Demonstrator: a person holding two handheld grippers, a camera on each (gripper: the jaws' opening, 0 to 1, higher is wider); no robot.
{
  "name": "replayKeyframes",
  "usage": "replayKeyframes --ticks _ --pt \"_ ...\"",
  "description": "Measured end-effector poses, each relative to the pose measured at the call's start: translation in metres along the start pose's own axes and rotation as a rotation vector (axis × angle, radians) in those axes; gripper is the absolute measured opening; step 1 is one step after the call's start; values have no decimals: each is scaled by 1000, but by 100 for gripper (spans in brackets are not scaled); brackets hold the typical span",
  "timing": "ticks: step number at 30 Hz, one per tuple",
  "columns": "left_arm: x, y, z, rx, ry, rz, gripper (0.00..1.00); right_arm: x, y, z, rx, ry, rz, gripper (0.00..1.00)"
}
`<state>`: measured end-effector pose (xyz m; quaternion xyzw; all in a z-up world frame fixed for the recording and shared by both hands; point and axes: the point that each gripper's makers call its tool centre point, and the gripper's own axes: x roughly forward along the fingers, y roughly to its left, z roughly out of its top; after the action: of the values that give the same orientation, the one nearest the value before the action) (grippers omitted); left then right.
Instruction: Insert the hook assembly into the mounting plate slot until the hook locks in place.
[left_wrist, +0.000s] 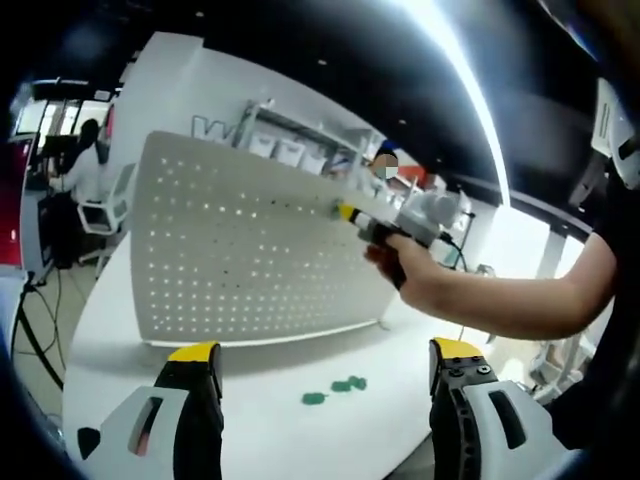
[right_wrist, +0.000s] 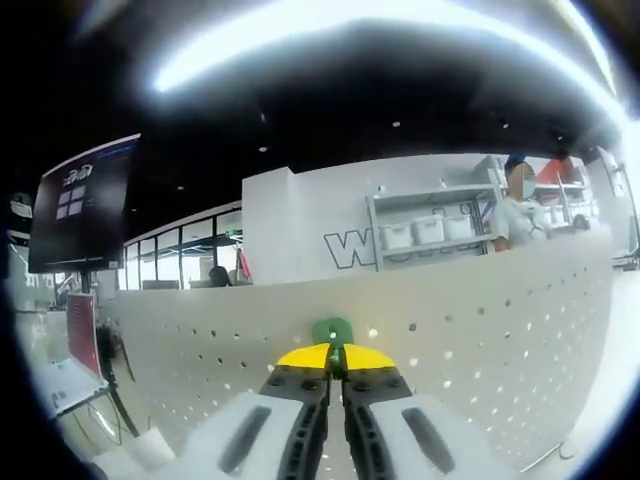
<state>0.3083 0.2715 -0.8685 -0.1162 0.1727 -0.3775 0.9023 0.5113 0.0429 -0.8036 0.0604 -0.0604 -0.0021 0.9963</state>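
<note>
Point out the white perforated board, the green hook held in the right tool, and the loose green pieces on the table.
White perforated board (left_wrist: 250, 260), left gripper view, face centre.
Green hook (right_wrist: 332, 331), right gripper view, exposed top.
Loose green pieces (left_wrist: 341, 386), left gripper view, middle piece.

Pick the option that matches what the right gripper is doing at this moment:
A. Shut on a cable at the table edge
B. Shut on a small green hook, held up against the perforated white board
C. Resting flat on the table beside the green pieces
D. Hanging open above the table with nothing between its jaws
B: in the right gripper view the right gripper has its yellow-tipped jaws closed on the green hook, right at the perforated board.
</note>
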Motion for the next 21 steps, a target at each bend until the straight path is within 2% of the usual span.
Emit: replayKeyframes --ticks 2,14,21 --pt "0 0 0 1 1 1 86 0 -2 0 18 -7 -6 0" --pt "-6 3 0 -3 -9 21 85 2 0 -2 -6 -43 -8 0" --pt "-9 2 1 -4 -19 25 85 5 1 -4 -34 -30 -18 1"
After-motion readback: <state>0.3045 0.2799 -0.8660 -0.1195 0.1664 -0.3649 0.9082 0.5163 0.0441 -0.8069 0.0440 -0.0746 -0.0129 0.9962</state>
